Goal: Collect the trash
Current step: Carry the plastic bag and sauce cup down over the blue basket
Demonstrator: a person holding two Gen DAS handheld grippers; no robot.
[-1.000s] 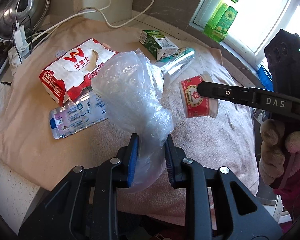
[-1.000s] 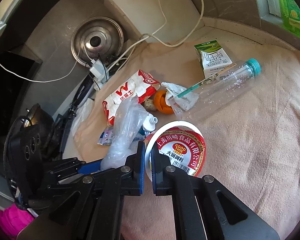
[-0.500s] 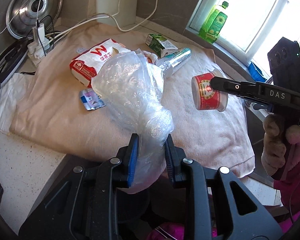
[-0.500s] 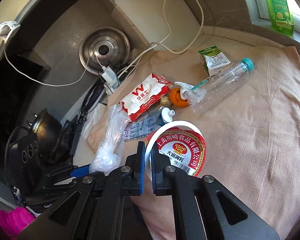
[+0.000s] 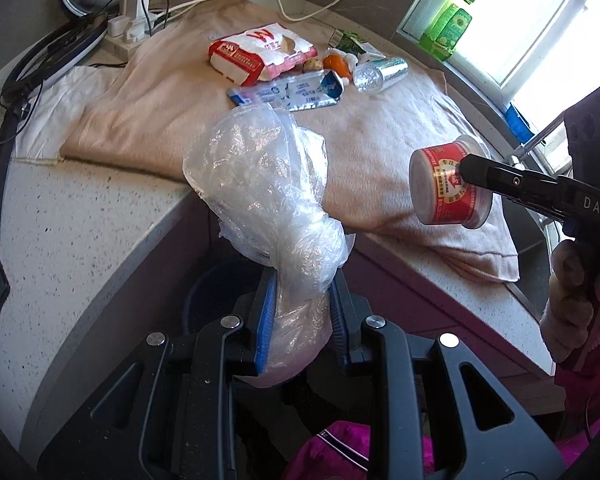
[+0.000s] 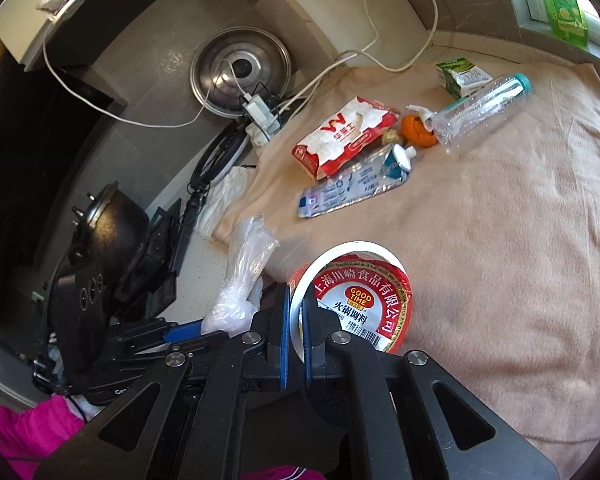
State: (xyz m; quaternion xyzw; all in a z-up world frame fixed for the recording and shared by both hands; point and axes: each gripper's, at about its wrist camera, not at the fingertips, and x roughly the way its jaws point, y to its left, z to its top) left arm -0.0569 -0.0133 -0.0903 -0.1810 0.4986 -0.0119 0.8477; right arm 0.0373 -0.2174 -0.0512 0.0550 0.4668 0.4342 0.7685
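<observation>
My left gripper (image 5: pixel 302 300) is shut on a crumpled clear plastic bag (image 5: pixel 260 184) and holds it off the counter's front edge, above a dark blue bin (image 5: pixel 216 288). The bag also shows in the right wrist view (image 6: pixel 240 276). My right gripper (image 6: pixel 296 320) is shut on the rim of a red and white round cup (image 6: pixel 356 300), held over the towel's near edge; the cup shows in the left wrist view (image 5: pixel 448 184). On the peach towel (image 6: pixel 500 240) lie a red tissue pack (image 6: pixel 344 132), a flattened silver pouch (image 6: pixel 352 188), orange peel (image 6: pixel 416 128), a clear bottle (image 6: pixel 480 108) and a green carton (image 6: pixel 460 76).
A steel pot lid (image 6: pixel 240 76), a power strip with white cables (image 6: pixel 260 116) and a white cutting board (image 6: pixel 352 12) stand at the back. A black pot (image 6: pixel 112 224) sits left on the speckled counter (image 5: pixel 80 232). A green bottle (image 5: pixel 448 28) stands on the windowsill.
Both grippers have pulled back from the towel toward the counter's front edge, each still holding its item. The bag now hangs past the edge over the bin.
</observation>
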